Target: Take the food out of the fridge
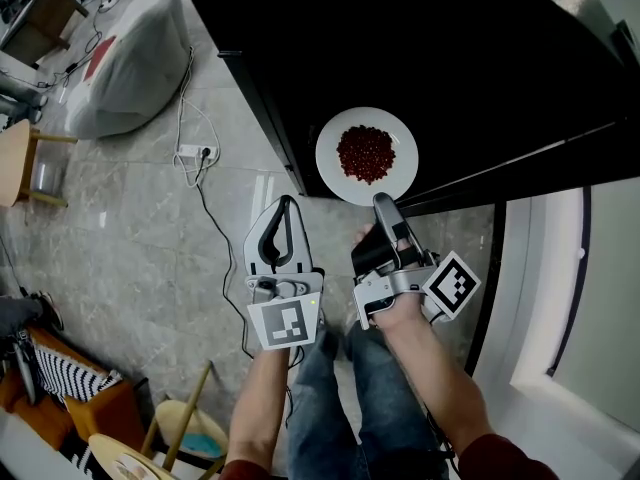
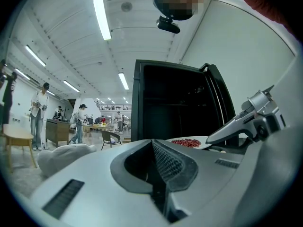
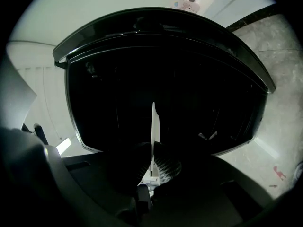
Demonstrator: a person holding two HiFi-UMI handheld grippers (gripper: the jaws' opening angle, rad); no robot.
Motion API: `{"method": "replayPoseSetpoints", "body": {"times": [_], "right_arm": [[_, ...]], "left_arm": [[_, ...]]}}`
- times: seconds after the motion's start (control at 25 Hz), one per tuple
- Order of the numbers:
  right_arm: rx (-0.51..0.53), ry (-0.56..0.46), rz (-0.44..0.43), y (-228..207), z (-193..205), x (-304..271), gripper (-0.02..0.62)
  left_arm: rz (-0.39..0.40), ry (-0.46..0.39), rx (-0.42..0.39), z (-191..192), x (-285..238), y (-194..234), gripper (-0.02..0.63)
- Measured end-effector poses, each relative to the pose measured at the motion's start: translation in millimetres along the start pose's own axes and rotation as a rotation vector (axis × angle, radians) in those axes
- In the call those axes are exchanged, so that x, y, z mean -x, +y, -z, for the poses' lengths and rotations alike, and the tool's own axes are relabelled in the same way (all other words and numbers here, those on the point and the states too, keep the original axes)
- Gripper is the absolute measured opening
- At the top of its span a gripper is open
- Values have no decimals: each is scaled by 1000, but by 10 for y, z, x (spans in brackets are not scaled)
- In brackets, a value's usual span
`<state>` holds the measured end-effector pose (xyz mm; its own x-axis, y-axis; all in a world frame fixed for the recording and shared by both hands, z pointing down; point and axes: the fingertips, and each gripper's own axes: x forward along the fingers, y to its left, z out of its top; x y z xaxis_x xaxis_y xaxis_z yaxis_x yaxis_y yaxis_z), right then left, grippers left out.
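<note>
The right gripper (image 1: 383, 206) clamps only the near rim of the plate (image 1: 340, 183); any tilt could spill the red food (image 1: 366, 153). The left gripper (image 1: 285, 213) is closed and empty.

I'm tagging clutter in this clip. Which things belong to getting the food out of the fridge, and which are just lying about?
Job: round white plate of small red food pieces, clamped at its rim by the right gripper; black fridge; left gripper, shut and empty.
Lying about: white beanbag cushion, white power strip, wooden stool.
</note>
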<state>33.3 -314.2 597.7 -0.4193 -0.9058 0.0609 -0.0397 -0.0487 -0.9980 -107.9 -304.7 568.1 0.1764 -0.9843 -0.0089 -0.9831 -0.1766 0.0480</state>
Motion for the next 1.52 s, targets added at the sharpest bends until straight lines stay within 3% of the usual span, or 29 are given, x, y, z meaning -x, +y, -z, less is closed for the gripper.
{"method": "replayPoseSetpoints", "body": {"times": [0.48,0.68,0.88,1.52], "right_arm": [[-15,-12,47,-74,147,764,34],[-28,-14,64,82,144,950,34],[-39,-17,72,-31,164,953,34],[-46,-15,86,202,140,984,34]], "left_arm": [[8,-1,0,16,323,-115,12],[13,1,4,-149,360,-204,12],[15,7,5,-63,314,-172,12],[-1,25,11,-302,378,-179,12]]}}
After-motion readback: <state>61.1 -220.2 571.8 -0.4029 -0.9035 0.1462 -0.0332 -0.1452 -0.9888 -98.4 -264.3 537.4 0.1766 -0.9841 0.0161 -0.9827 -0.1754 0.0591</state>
